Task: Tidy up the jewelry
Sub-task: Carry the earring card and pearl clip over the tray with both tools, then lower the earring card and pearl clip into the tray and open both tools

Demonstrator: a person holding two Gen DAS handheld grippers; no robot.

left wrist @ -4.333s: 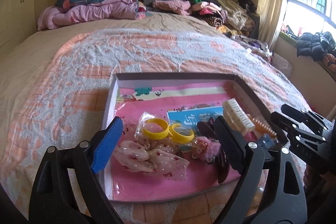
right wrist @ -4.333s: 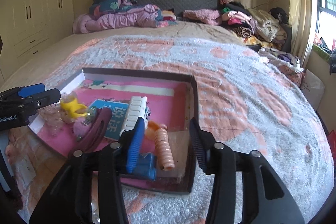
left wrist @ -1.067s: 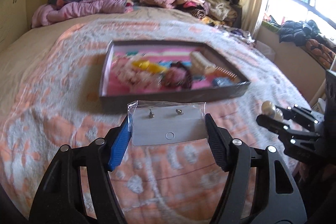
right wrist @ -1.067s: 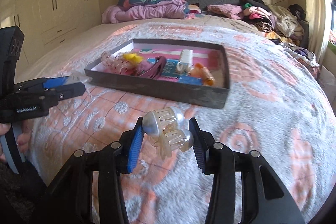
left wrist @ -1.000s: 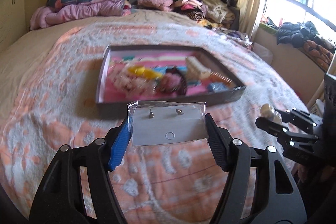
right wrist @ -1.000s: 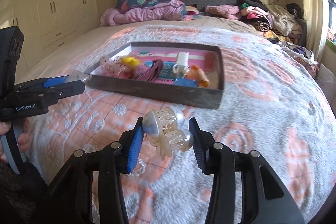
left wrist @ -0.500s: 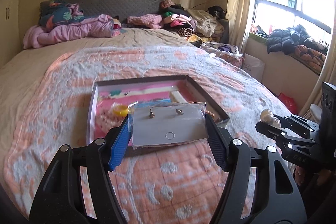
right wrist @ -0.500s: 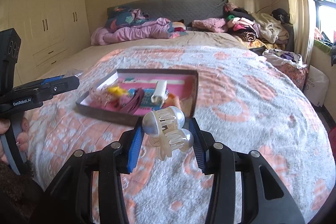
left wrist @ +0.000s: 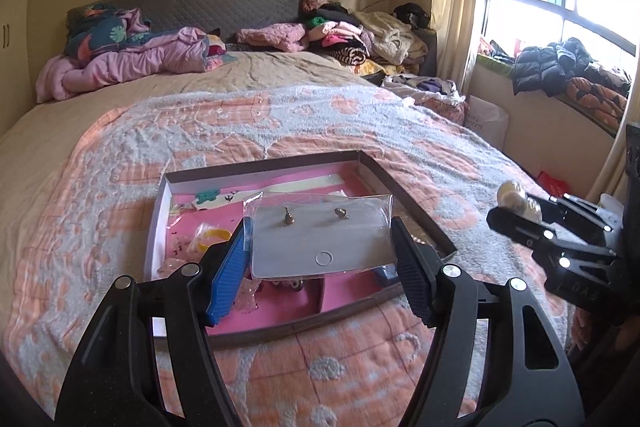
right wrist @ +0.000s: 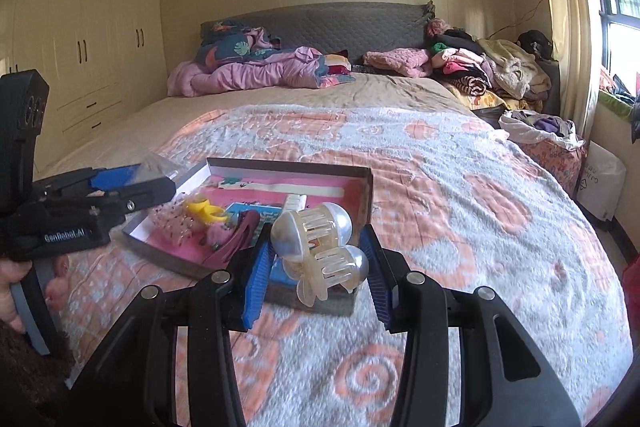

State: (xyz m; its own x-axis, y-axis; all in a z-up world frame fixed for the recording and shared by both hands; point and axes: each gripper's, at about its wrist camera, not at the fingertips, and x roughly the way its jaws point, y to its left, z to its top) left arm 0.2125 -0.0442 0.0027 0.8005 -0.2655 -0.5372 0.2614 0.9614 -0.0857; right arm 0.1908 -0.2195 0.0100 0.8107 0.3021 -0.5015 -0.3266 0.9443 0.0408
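Note:
My left gripper point(left wrist: 320, 251) is shut on a clear plastic bag holding a grey earring card point(left wrist: 320, 239) with two small earrings. It hovers above the near half of a shallow brown box point(left wrist: 404, 195) with a pink lining. My right gripper point(right wrist: 316, 259) is shut on a translucent pearl hair claw point(right wrist: 316, 243), above the box's near right corner point(right wrist: 368, 187). The box holds a yellow ring-shaped piece point(right wrist: 204, 209), a maroon hair clip point(right wrist: 236, 235), a lace bow point(right wrist: 170, 221) and other hair pieces. The left gripper also shows in the right wrist view point(right wrist: 152, 183), the right gripper in the left wrist view point(left wrist: 516, 211).
The box lies on a grey and orange blanket point(left wrist: 120, 155) covering a bed. Piled clothes and a pink quilt point(right wrist: 256, 71) lie at the headboard. A wardrobe point(right wrist: 80, 39) stands to the left, a window ledge with jackets point(left wrist: 568, 75) to the right.
Both grippers have moved forward and over the box, each still holding its item. The box now lies right under them instead of farther off.

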